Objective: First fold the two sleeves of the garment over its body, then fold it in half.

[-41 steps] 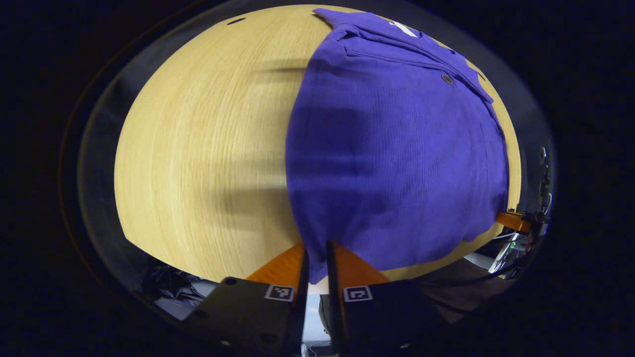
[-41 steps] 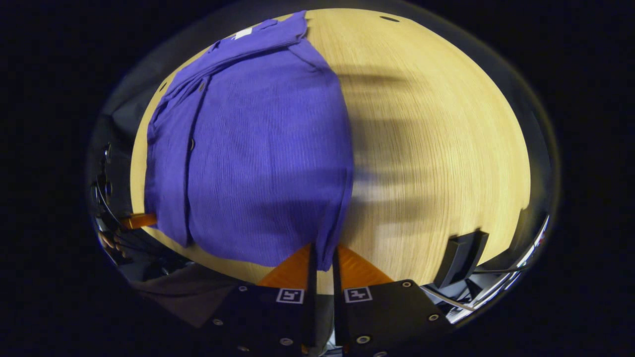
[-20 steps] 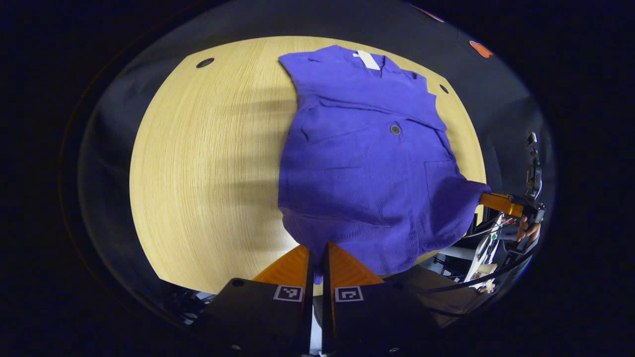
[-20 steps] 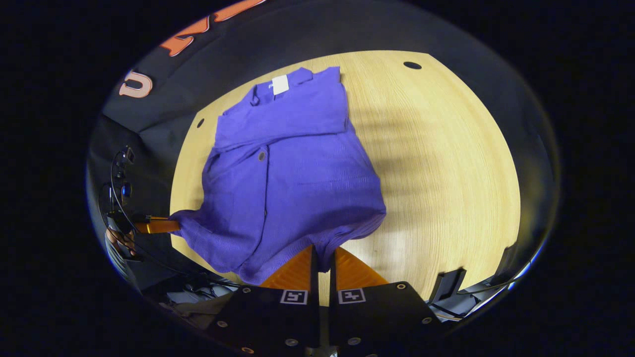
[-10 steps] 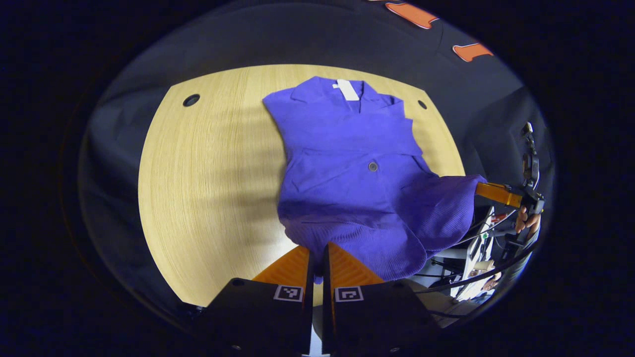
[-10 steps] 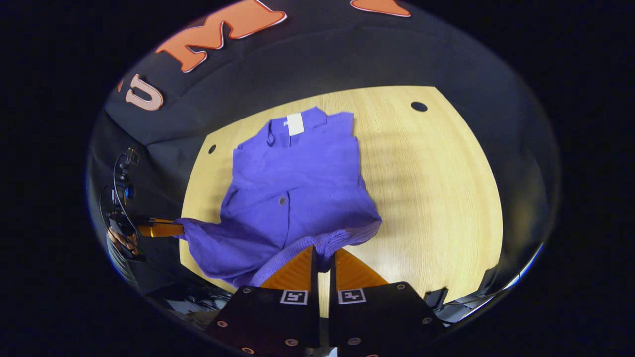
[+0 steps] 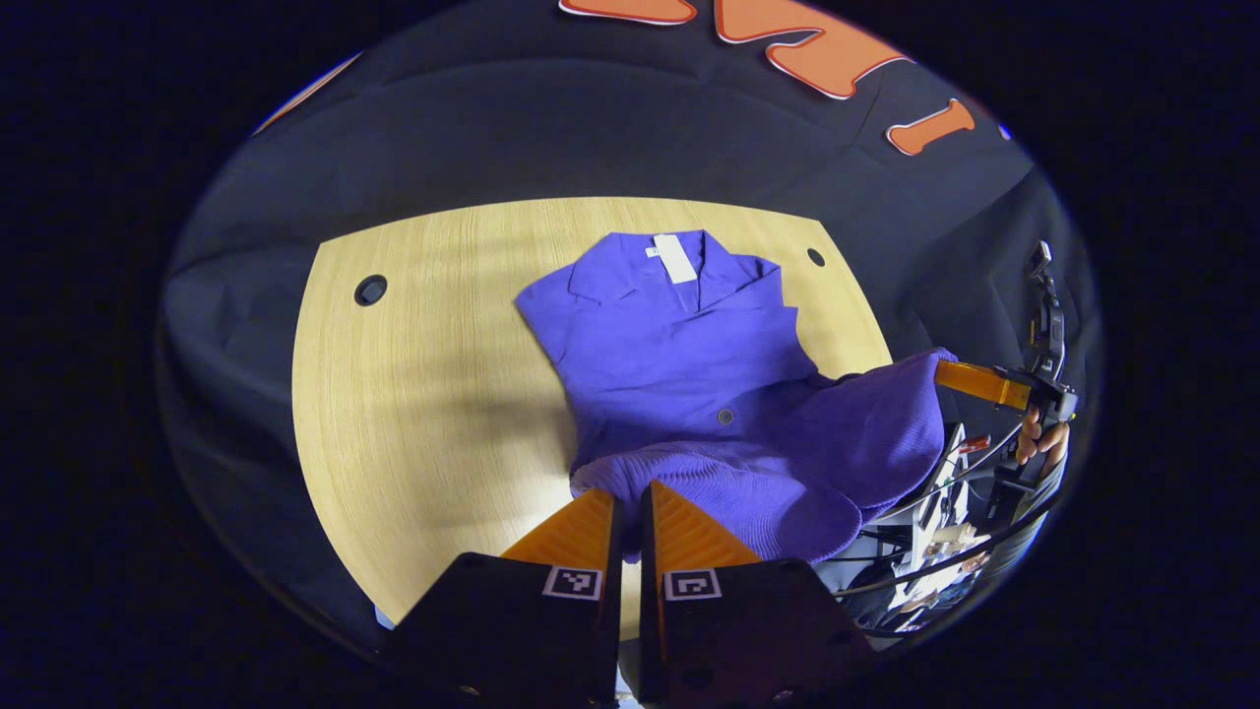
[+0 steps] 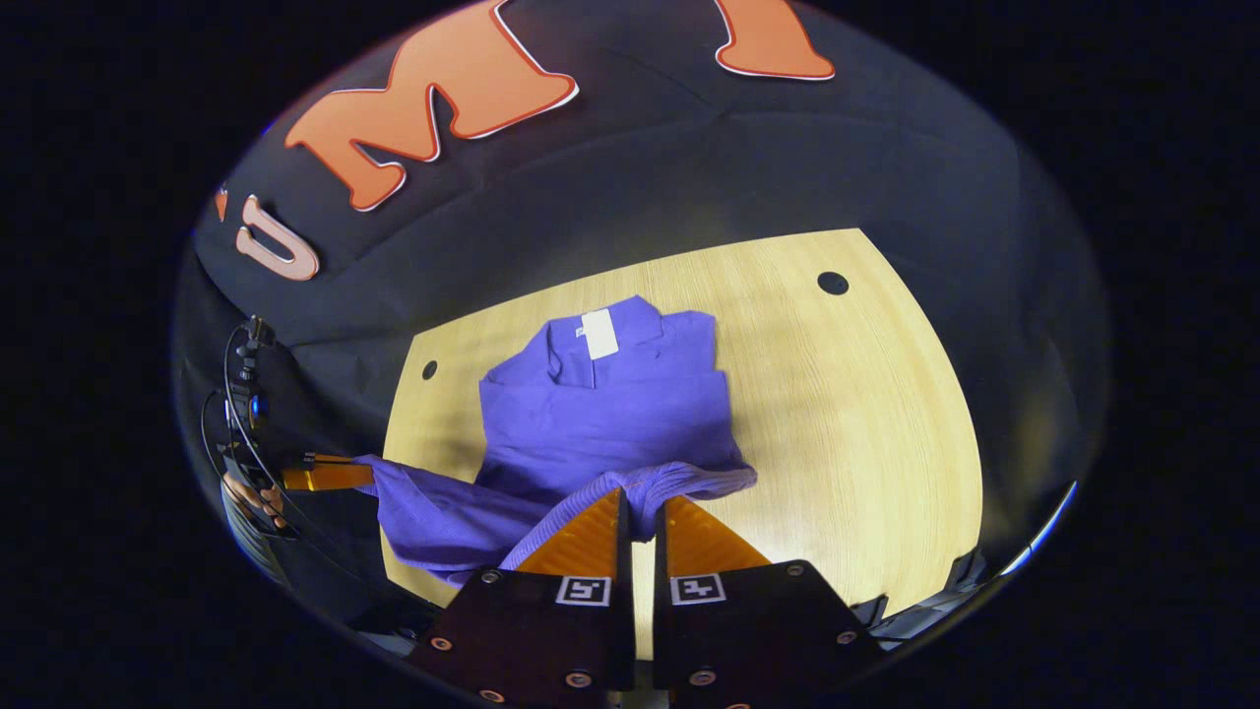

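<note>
A purple button-up garment (image 7: 689, 364) lies collar-away on a light wooden table (image 7: 423, 394), its sleeves folded over the body. Its near hem hangs lifted off the table between the two grippers. My left gripper (image 7: 628, 497) is shut on the hem's left corner. My right gripper (image 8: 642, 502) is shut on the hem's right corner (image 8: 689, 480). In the left gripper view the right gripper (image 7: 970, 382) shows at the far right, held by a hand (image 7: 1043, 443). In the right gripper view the garment (image 8: 610, 414) has a white neck tag (image 8: 598, 333), and the left gripper (image 8: 325, 478) holds cloth at the left.
The table has small round holes (image 7: 370, 290) (image 8: 832, 283) near its far corners. The black booth wall (image 7: 591, 128) stands right behind the table. Cables and gear (image 7: 945, 551) hang below the table's near right edge.
Both grippers have risen and pulled back, carrying the hem up off the table. The lower half of the garment has peeled up, and the cloth sags between the two grippers.
</note>
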`<state>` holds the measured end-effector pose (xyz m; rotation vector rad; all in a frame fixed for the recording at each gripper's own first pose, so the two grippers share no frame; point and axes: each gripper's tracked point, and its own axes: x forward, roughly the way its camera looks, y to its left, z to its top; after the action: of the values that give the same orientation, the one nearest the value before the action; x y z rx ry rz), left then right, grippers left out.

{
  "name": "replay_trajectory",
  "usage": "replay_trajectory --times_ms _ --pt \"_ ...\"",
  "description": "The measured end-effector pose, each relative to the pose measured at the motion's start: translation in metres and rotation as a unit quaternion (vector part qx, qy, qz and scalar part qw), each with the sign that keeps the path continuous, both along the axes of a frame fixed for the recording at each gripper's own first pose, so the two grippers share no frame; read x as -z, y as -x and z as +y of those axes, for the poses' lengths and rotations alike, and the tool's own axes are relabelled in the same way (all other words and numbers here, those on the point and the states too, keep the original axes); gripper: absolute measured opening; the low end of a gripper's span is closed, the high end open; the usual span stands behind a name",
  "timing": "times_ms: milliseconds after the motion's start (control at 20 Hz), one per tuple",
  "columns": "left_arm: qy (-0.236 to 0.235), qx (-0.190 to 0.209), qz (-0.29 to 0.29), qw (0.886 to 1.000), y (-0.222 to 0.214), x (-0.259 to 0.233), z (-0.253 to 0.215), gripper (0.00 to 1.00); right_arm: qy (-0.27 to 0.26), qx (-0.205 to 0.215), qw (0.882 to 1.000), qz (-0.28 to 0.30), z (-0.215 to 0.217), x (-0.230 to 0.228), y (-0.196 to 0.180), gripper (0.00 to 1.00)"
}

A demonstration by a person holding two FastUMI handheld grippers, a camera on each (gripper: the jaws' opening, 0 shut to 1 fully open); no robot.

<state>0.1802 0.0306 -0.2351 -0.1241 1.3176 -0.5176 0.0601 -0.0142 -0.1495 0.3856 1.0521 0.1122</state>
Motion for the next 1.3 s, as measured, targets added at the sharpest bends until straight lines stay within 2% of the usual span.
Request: replay_trajectory --times_ms 350,800,950,1300 --pt "-0.008 -0.037 0.006 0.999 -0.070 0.009 -0.004 0.09 -0.013 -0.022 1.000 -0.005 -0.001 0.013 -0.081 0.07" --pt "-0.083 -0.035 -0.010 0.996 -0.159 0.054 -0.003 0.09 -0.041 -0.031 0.999 -0.006 0.000 0.046 -0.192 0.07" --pt "-0.094 -0.043 -0.008 0.995 -0.181 0.068 -0.002 0.09 -0.044 -0.031 0.999 -0.002 0.005 0.067 -0.217 0.07" --pt "-0.126 -0.070 -0.061 0.988 -0.217 0.092 0.012 0.08 -0.060 -0.006 0.998 -0.008 0.012 0.106 -0.262 0.07"
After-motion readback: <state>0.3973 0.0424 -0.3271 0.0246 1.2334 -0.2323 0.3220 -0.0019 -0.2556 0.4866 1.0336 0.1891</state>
